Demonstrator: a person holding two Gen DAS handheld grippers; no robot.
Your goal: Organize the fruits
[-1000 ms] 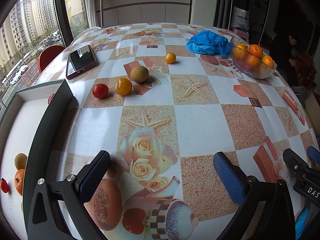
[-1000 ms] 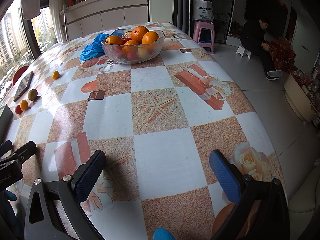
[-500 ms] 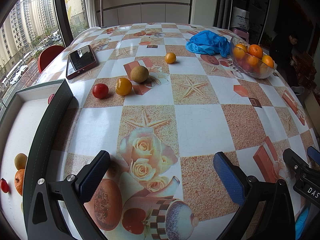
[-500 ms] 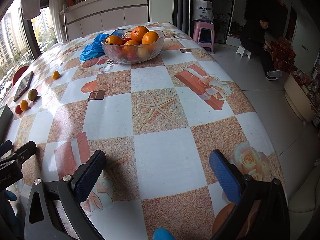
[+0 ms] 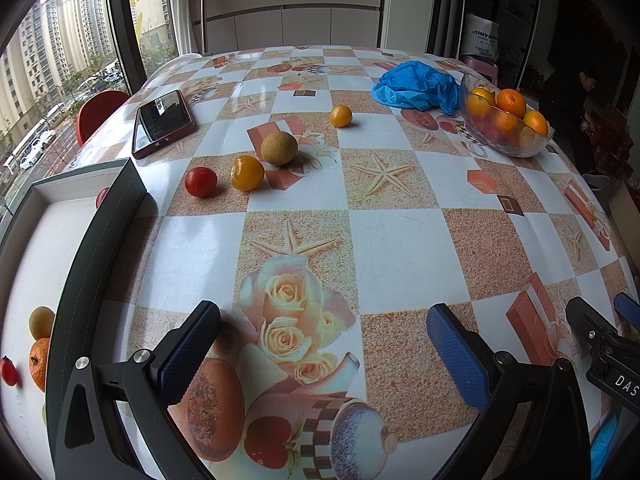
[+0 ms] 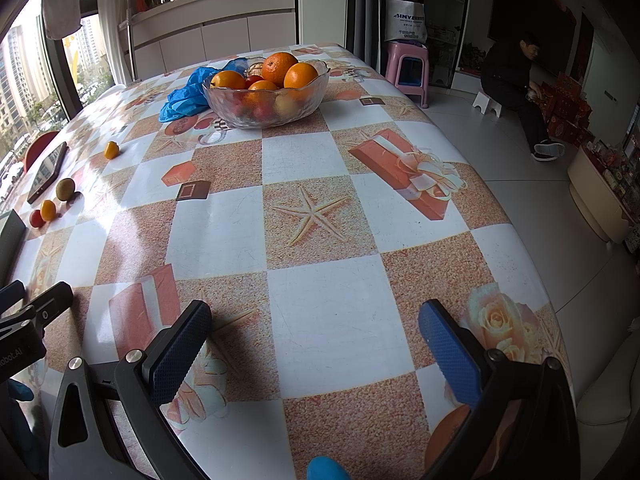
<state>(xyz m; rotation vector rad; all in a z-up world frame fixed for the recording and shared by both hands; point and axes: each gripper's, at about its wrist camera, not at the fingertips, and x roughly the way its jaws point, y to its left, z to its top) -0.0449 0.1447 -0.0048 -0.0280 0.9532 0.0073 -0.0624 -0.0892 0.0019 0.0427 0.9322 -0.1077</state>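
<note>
Plainly nothing held yet: left gripper (image 5: 322, 334) low over the patterned table (image 5: 404, 256) with jaws spread wide and empty, right gripper (image 6: 316, 336) likewise spread wide over bare cloth, touching no fruit. Loose fruit well ahead of the left gripper, toward the far left of the table: a red tomato (image 5: 201, 181) just beside a yellow-orange fruit (image 5: 247, 173), a brownish-green round fruit (image 5: 279, 148) close behind those, and a small orange (image 5: 341, 115) farther back and apart. At the left edge, a white tray (image 5: 36, 240) with a dark rim, already holding a few pieces, among them a greenish fruit (image 5: 41, 322) and an orange one (image 5: 40, 362). Off to the right, a glass bowl (image 6: 240, 114) heaped with oranges (image 6: 280, 68), beside a crumpled blue bag (image 5: 416, 86); a phone (image 5: 162, 122) flat near the loose fruit. Probably light, all of these, and round enough to roll at a nudge. Likely smooth and thin-skinned, the tomato, so apt to slip or bruise under a hard squeeze; best taken across the widest part, pads level on either side, with gentle pressure. Seemingly firmer, the brownish fruit and the small orange, and more forgiving of a plain pinch across the middle. Worth approaching the tomato from the open left side, given the neighbour just beside it.
</note>
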